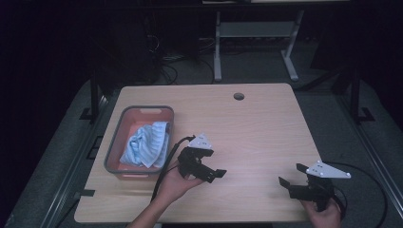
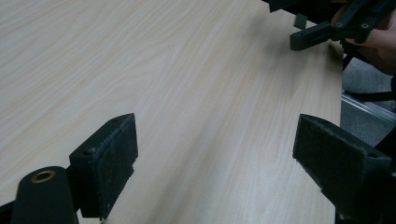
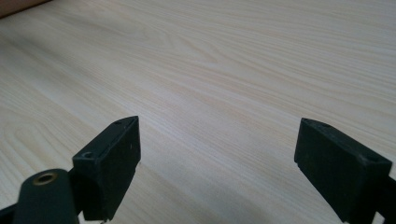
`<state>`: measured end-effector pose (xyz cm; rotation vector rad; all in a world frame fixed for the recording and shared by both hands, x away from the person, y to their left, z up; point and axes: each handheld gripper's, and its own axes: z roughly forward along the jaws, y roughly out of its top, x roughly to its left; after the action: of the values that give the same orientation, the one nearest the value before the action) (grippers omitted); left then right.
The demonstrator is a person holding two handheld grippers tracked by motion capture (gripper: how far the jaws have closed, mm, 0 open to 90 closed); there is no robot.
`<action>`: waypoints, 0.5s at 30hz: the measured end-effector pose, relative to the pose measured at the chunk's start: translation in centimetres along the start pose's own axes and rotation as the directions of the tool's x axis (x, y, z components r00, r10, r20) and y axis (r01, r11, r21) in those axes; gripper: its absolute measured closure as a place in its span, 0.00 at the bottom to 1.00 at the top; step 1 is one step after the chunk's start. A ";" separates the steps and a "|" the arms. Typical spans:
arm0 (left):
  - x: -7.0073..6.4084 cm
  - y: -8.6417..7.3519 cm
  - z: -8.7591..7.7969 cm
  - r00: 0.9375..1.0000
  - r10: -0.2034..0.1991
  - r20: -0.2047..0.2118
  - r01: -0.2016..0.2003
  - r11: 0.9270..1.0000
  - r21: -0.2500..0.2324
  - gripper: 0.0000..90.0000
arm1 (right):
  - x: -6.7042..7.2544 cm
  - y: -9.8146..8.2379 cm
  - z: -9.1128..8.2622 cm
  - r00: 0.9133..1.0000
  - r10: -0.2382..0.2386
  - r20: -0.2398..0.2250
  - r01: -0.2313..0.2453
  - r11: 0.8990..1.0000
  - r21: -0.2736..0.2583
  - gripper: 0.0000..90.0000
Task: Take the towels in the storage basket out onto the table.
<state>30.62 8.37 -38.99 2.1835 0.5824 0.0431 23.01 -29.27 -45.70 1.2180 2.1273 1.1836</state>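
Note:
A grey bin (image 1: pixel 112 143) with a reddish inside stands at the table's left, and a blue-and-white striped cloth (image 1: pixel 145 144) lies crumpled in it. Just right of the bin, a hand holds my left gripper (image 1: pixel 214 166) low over the wood, jaws pointing right. Its pads (image 2: pixel 112 163) stand wide apart with only bare tabletop between them, so the left gripper (image 2: pixel 217 140) is open. My right gripper (image 1: pixel 292 174) hovers near the front right corner, also seen from the left gripper view as a black frame (image 2: pixel 327 28). The right gripper (image 3: pixel 217 135) is open over bare wood.
The light wooden table (image 1: pixel 256 128) has a round cable hole (image 1: pixel 239 96) near its far edge. A black cable (image 1: pixel 164 173) trails from the left gripper over the front edge. Dark floor and a white desk frame (image 1: pixel 256 33) lie beyond.

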 end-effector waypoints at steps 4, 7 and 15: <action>0.5 0.5 -1.0 1.000 -0.003 -0.016 0.003 1.000 0.005 0.15 | 0.0 0.1 -0.2 1.000 -0.008 0.003 0.008 1.000 -0.004 0.16; 1.0 0.9 -2.0 0.999 -0.006 -0.038 0.006 1.000 0.000 0.15 | 0.1 0.1 -0.2 1.000 -0.004 0.003 0.004 1.000 -0.005 0.16; 2.2 1.5 -4.8 0.996 -0.034 -0.079 0.034 0.999 -0.007 0.15 | 0.5 0.3 -0.3 1.000 -0.018 -0.002 0.018 1.000 -0.010 0.16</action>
<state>32.07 12.06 -35.14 2.1738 0.6632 0.1139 22.66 -28.93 -45.27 1.1909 2.1274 1.1868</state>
